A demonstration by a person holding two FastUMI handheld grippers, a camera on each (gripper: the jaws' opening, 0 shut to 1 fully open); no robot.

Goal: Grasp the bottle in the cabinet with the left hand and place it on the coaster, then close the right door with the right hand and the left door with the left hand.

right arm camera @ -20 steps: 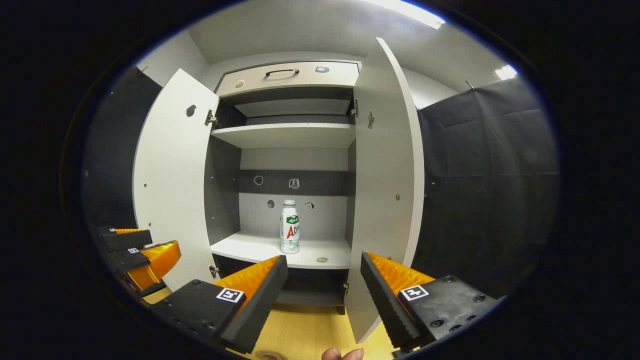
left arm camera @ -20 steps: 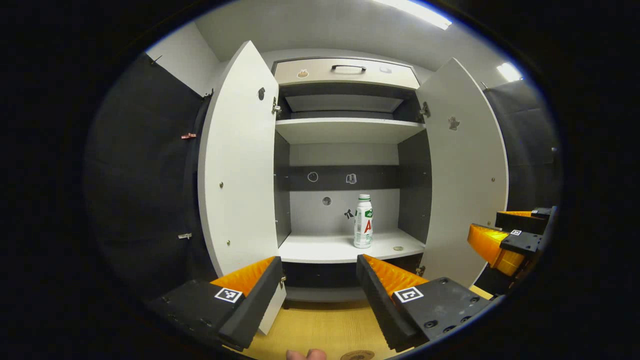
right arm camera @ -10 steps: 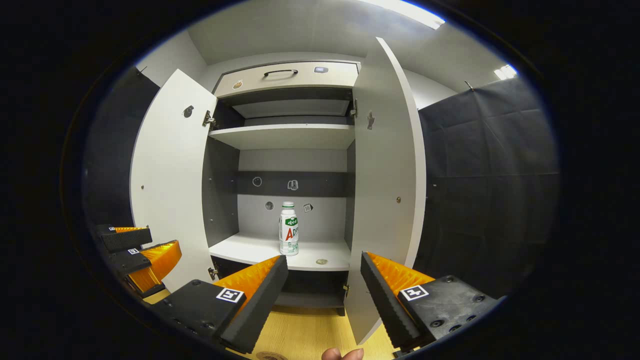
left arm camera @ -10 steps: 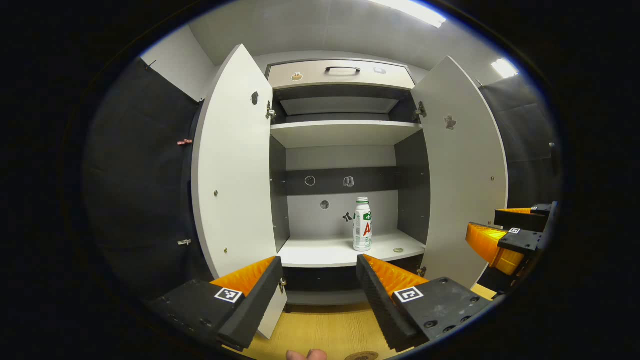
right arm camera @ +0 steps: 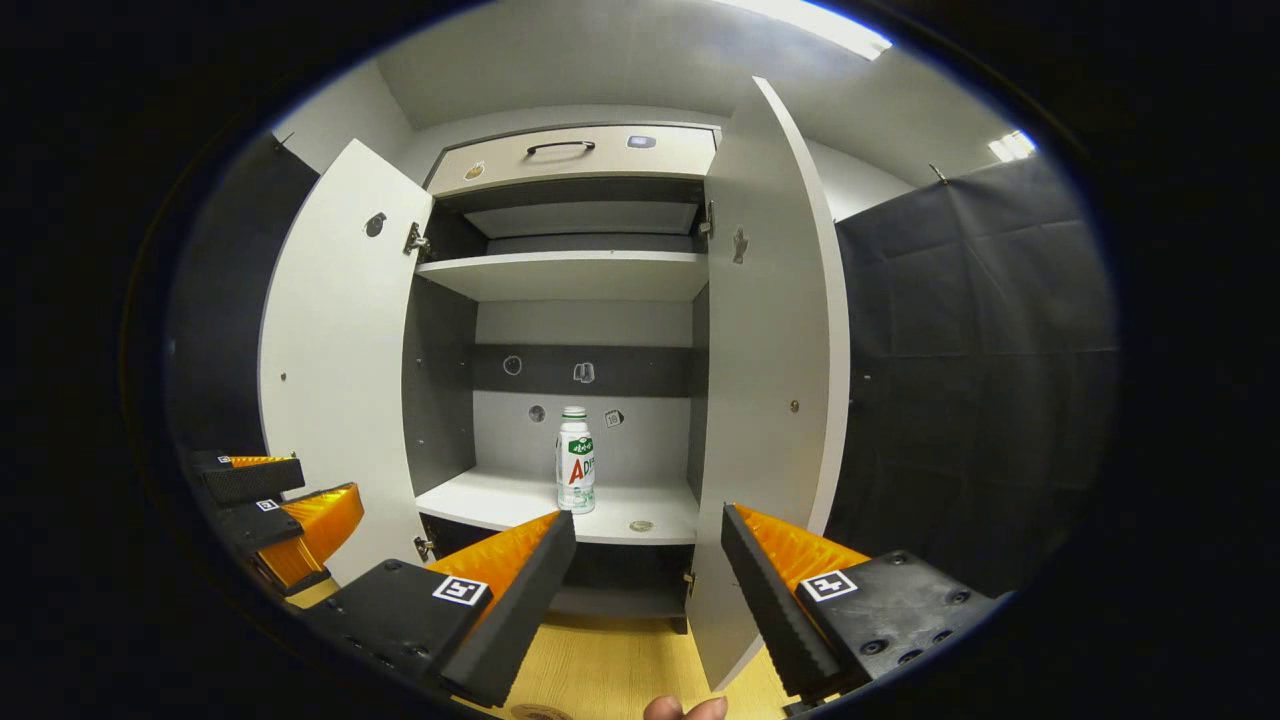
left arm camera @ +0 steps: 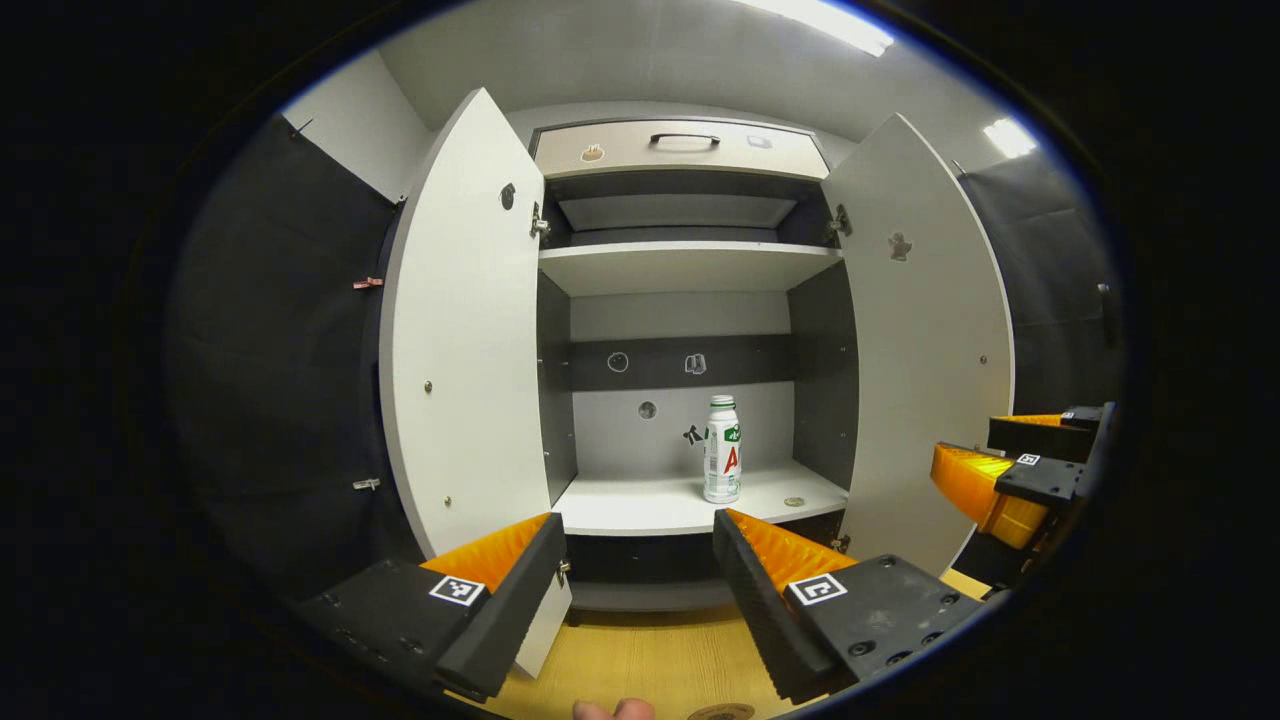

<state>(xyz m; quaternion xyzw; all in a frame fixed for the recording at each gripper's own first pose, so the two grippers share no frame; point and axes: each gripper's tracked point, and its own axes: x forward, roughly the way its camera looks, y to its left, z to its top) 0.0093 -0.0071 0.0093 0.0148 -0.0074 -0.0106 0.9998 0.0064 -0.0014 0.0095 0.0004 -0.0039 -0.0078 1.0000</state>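
Observation:
A small white bottle with a green and red label stands upright on the lower shelf of an open cabinet. Both white doors stand wide open: the left door and the right door. My left gripper is open and empty, well short of the cabinet, low in front of the shelf. The right gripper is also open and empty, facing the shelf and the right door's edge. A round coaster peeks in at the bottom edge of the wooden surface.
A small round disc lies on the shelf right of the bottle. Above are an empty upper shelf and a drawer with a dark handle. Black cloth walls flank the cabinet. A fingertip shows at the bottom.
Both views have shifted slightly: the cabinet sits a little lower and the doors appear a bit larger, so both grippers crept forward. Fingers stayed open; the bottle has not moved.

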